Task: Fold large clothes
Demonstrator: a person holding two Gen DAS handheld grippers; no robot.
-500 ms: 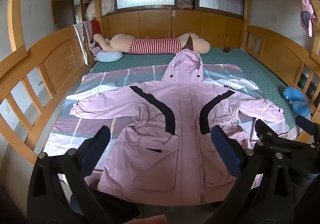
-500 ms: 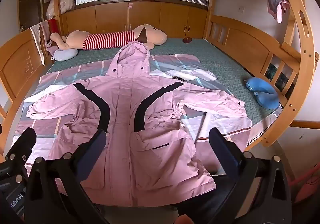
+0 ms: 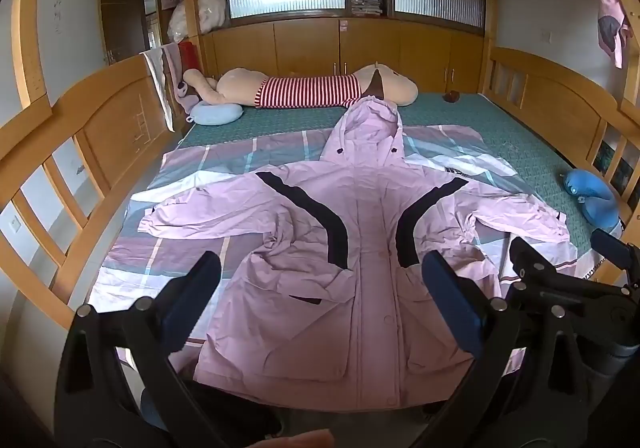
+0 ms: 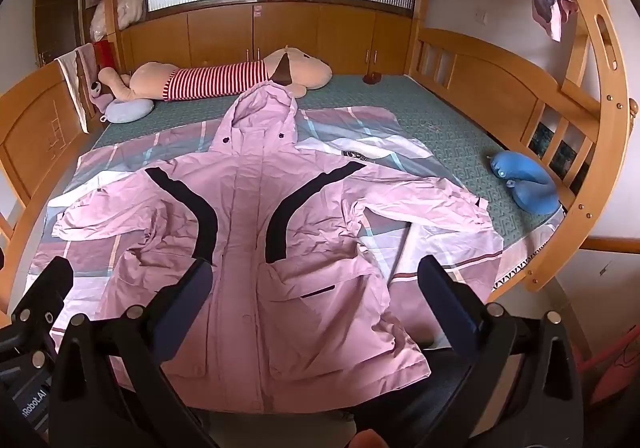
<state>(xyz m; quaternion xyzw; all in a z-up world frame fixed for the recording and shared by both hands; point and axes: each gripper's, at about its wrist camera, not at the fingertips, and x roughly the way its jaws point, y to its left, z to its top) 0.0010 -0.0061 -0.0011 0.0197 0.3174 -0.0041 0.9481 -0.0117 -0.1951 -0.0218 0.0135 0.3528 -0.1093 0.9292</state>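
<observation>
A wooden bunk bed [image 3: 100, 152] fills both views, its green mattress [image 3: 472, 120] partly covered by a plaid sheet [image 3: 224, 160]. Spread flat on that sheet, front up, lies the pink hooded jacket [image 3: 368, 248], hood toward the far headboard, both sleeves thrown out sideways and the hem hanging at the near edge of the bed. A long striped plush toy [image 3: 308, 92] lies across the far end, just beyond the hood, with a pale neck pillow [image 3: 216, 114] near it and a blue neck pillow [image 3: 596, 200] by the side rail.

The left gripper [image 3: 320, 292] and the right gripper [image 4: 316, 296] both hover above the hem, jaws spread wide, nothing between them.

The jacket looks like thin, crinkly shell fabric: light, limp and likely a little slick, so it should drape and slide rather than hold a crease. A sound hold would be a pinch on each sleeve cuff or on the hem corners, where layered seams give the pads something firm to bite.
</observation>
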